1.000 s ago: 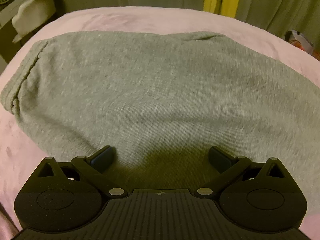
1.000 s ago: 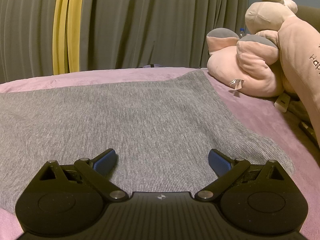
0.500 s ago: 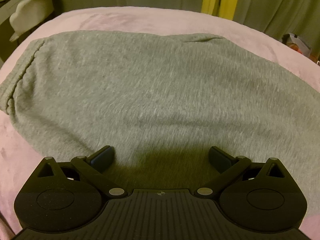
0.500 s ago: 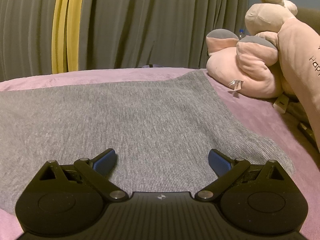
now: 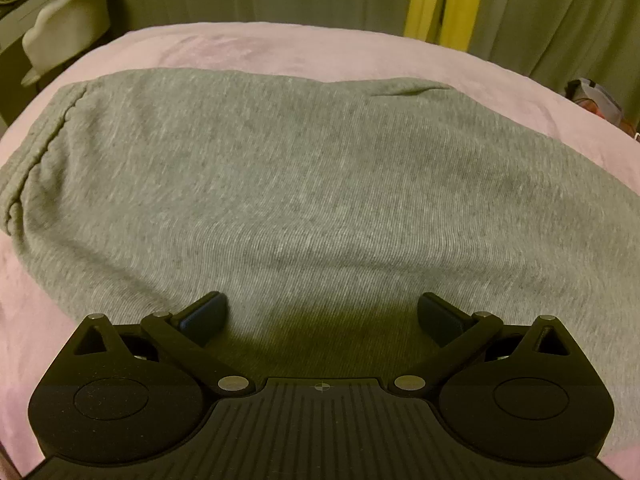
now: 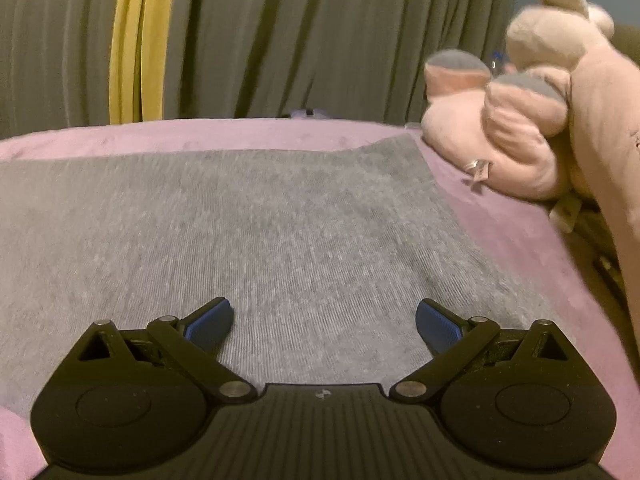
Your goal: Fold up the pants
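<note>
Left view has slid slightly across the cloth; right view blurs, tilting. One pair of grey pants (image 5: 304, 184) lies flat on the pink bed (image 5: 240, 48). Left tool (image 5: 322, 312) and right tool (image 6: 324, 318) both gape wide, empty, over fabric. Soft, light, limp knit; likely best pinched at waistband (image 5: 36, 152) or hem corners. One plush toy (image 6: 532, 128).
</note>
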The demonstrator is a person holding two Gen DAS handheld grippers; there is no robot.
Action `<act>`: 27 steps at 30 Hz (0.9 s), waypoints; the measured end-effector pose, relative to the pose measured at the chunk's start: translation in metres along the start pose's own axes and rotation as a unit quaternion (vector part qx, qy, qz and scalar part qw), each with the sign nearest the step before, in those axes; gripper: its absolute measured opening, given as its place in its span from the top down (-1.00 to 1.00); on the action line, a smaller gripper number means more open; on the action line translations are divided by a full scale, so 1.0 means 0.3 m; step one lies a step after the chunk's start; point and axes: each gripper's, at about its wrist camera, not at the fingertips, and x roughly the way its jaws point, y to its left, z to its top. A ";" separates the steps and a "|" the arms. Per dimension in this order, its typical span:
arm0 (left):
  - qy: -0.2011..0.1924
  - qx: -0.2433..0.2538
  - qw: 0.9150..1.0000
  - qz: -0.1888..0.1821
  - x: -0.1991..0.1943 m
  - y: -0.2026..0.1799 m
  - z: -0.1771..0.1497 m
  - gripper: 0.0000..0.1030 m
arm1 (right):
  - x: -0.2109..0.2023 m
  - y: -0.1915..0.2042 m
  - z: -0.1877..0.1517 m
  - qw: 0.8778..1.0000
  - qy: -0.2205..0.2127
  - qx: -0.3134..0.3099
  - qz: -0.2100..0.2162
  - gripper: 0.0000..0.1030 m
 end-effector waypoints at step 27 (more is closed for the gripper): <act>0.010 0.000 1.000 -0.003 -0.017 0.007 0.013 -1.00 | 0.079 -0.428 -0.154 0.826 -0.015 0.545 0.141 0.67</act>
